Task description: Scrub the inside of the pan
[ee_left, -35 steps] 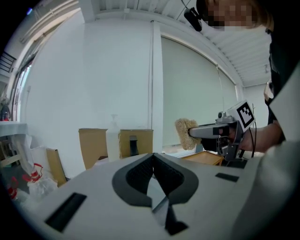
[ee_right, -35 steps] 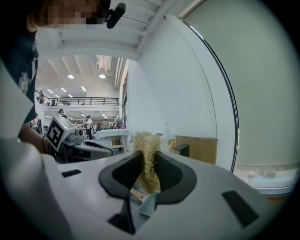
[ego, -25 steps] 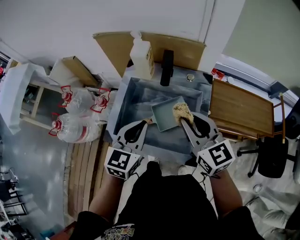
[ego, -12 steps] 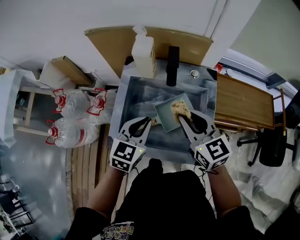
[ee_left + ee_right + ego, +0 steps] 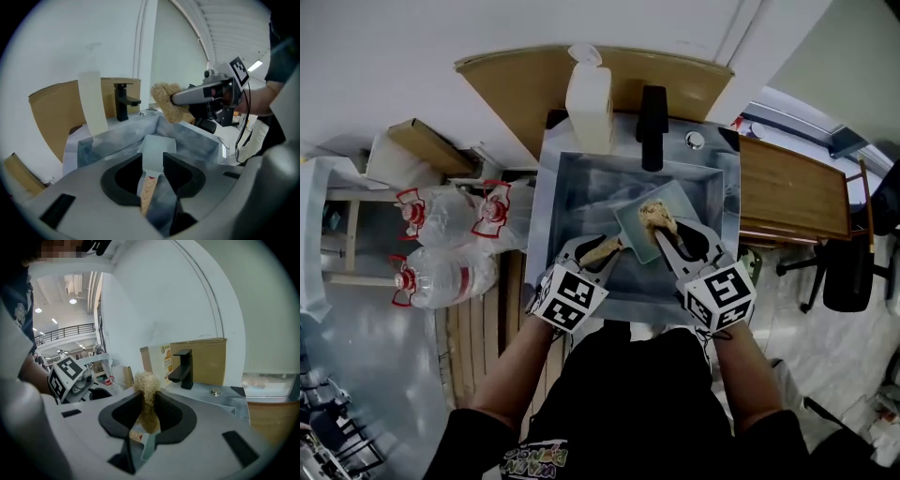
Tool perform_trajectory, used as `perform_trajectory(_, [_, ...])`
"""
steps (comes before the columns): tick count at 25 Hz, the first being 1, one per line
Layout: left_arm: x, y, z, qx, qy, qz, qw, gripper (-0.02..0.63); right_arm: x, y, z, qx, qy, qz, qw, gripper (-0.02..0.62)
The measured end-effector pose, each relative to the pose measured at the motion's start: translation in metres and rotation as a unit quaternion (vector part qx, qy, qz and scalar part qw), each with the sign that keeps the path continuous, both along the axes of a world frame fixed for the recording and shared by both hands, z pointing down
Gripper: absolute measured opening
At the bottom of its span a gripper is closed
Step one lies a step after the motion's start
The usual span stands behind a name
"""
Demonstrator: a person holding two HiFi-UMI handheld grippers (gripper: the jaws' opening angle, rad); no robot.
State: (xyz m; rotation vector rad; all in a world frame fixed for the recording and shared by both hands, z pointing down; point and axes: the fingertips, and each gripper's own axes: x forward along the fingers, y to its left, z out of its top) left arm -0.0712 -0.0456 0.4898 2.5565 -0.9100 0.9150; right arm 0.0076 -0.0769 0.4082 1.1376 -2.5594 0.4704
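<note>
1. Over the grey metal sink [image 5: 546,225], your left gripper [image 5: 602,251] slants forward and down, its marker cube nearest your body. Your right gripper [image 5: 667,236] reaches in beside it at a flatter slant.
2. Your left gripper's jaws stand apart and have just been opening. The wooden handle [image 5: 148,190] of the square, pale grey-blue pan [image 5: 157,147] runs between them, but neither pad presses on it.
3. Your right gripper's jaws pinch a tan, fibrous scrubber [image 5: 147,385], which sticks out past the tips over the pan's inside. You cannot tell whether it touches the pan.
4. The pan lies inside the sink, its handle pointing back toward your left gripper.
5. A second ago your left gripper was clamped on the handle; now it has let go. Both grippers sit lower in the sink than before.
</note>
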Motion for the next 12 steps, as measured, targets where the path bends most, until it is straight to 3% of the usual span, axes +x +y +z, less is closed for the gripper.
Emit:
perform_trajectory(6, [0.001, 0.004, 0.049, -0.037, -0.074, 0.052, 0.9952, 0.183, -0.003, -0.005, 0.031, -0.036, 0.027, 0.007, 0.999, 0.097])
perform_trajectory(12, [-0.002, 0.005, 0.089, -0.065, -0.126, 0.076, 0.9869, 0.193, -0.006, -0.013, 0.068, -0.088, 0.049, 0.002, 0.995, 0.097])
